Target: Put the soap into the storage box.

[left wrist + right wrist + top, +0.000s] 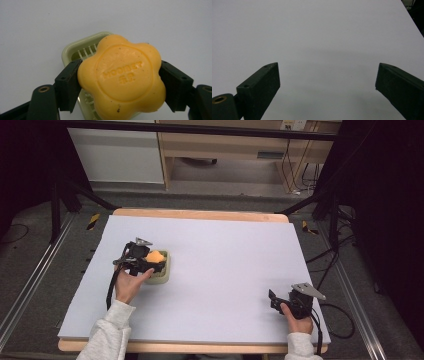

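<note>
You're squeezing the orange flower-shaped soap bar between your left gripper jaws, directly over the pale green slatted soap dish underneath it. Your right gripper is sitting spread wide, well off to the side.

Looks like lab recording bay: black frame, floor rails, loose cables, white-topped table.

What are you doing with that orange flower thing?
It is a flower-shaped orange soap. The left gripper is shut on its sides and holds it right over a pale green soap dish on the white table. The right gripper rests open near the table's other side, holding nothing.
</note>
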The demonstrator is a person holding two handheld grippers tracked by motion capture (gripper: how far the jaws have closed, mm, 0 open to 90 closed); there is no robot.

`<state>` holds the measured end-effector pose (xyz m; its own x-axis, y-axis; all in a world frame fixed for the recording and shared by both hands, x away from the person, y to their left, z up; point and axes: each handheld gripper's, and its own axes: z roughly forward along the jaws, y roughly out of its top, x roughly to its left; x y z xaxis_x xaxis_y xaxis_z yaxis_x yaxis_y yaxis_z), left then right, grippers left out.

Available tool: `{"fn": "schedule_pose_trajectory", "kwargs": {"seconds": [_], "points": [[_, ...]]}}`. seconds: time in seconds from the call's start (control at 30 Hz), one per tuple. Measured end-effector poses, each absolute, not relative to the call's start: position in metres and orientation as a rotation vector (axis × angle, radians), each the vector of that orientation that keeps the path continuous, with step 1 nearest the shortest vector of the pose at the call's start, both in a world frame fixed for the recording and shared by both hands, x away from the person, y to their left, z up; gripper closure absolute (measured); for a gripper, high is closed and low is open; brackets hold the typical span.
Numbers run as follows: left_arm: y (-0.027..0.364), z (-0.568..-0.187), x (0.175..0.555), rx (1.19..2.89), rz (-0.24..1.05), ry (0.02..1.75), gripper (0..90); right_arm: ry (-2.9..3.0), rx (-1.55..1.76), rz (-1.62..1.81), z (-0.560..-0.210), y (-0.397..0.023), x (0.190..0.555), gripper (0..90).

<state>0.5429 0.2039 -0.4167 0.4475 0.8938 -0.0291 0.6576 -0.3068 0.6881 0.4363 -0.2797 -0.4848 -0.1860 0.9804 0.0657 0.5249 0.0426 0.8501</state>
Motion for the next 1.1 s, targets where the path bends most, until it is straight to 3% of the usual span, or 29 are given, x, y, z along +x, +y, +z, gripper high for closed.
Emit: {"fn": "schedule_pose_trajectory", "kwargs": {"seconds": [1.1], "points": [[0.202, -0.441, 0.553, 2.125, 0.470, 1.337, 26.5, 1.769, 1.512, 1.047, -0.485, -0.279, 0.437, 6.0]]}}
